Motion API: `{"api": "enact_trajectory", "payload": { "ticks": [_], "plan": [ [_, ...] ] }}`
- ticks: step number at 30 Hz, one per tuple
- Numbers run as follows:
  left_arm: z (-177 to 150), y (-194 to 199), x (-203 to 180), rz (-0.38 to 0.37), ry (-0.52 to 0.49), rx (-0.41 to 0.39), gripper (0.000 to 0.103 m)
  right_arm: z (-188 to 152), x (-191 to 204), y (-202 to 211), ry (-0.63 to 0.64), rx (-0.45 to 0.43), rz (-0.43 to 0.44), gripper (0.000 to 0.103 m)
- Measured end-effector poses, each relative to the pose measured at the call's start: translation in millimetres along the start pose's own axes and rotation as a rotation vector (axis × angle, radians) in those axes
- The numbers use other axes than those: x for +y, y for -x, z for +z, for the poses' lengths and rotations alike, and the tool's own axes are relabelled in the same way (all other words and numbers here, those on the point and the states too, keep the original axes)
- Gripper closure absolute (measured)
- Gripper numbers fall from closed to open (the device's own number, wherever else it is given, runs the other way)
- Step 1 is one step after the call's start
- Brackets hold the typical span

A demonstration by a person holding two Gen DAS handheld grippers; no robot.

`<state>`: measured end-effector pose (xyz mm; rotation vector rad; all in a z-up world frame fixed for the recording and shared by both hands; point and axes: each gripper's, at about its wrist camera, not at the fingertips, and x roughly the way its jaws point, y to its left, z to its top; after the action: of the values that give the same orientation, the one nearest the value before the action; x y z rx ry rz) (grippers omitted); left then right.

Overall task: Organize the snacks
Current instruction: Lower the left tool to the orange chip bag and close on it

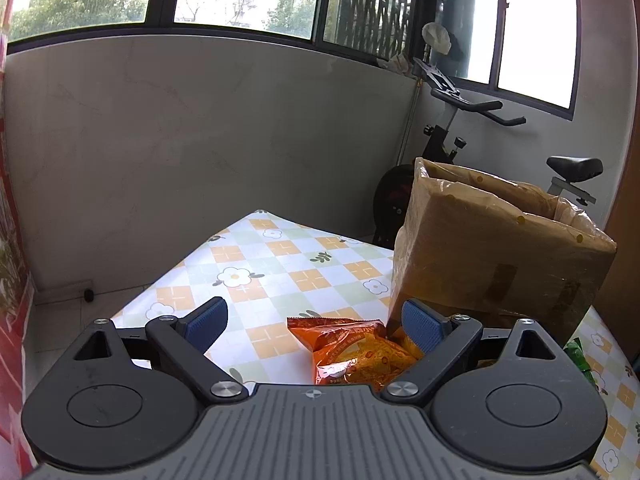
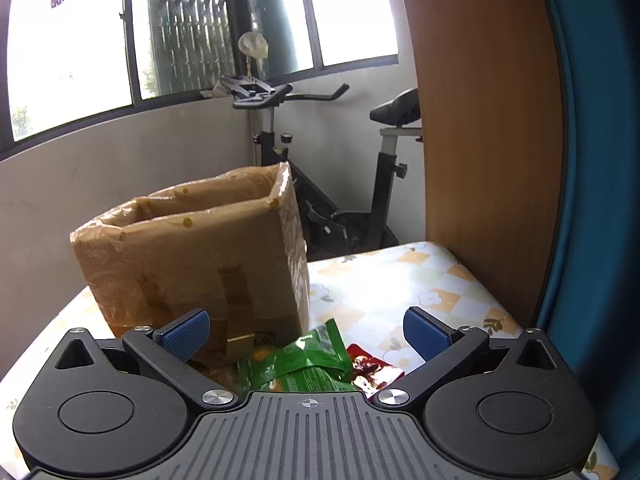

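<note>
Both tools are standing wide and empty: the left tool (image 1: 316, 330) is framing an orange snack bag (image 1: 352, 350) lying on the surface (image 1: 256, 264) just in front of the cardboard box (image 1: 492, 248), while the right tool (image 2: 308, 336) is framing a green packet (image 2: 304, 364) beside a red packet (image 2: 370, 366). Closing here is risking trouble, I judge: the left tool's pad (image 1: 420, 324) is sitting against the box corner and could catch it instead, and the slick bags could slide away.

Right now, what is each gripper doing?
Left gripper: open, holding nothing, orange snack packet between its jaws.
Right gripper: open, empty, over green snack packet.
</note>
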<state>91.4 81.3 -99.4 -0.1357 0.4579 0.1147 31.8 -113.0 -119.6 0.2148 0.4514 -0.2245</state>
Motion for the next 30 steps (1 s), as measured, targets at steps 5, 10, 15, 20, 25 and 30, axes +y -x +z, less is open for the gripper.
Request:
{"api": "enact_trajectory", "payload": {
  "ticks": [5, 10, 15, 20, 25, 30],
  "plan": [
    [-17, -23, 2, -0.057, -0.002, -0.031, 0.008, -22, -2, -28, 0.002, 0.083, -0.007, 0.0],
    [-19, -63, 5, -0.051, -0.018, 0.042, 0.008, -36, -4, -47, -0.009, 0.134, -0.002, 0.0],
    [-16, -96, 14, -0.04, 0.051, 0.123, 0.013, -41, -10, -57, -0.028, 0.147, -0.007, 0.0],
    [-18, -131, 15, -0.03, 0.103, 0.15, 0.013, -42, -15, -63, -0.035, 0.164, -0.012, 0.0],
    [-23, -167, 3, -0.064, 0.091, 0.227, 0.013, -43, -18, -70, -0.038, 0.177, -0.016, 0.0],
    [-31, -191, 2, -0.09, 0.094, 0.256, 0.011, -46, -17, -76, -0.03, 0.186, -0.029, 0.0]
  ]
}}
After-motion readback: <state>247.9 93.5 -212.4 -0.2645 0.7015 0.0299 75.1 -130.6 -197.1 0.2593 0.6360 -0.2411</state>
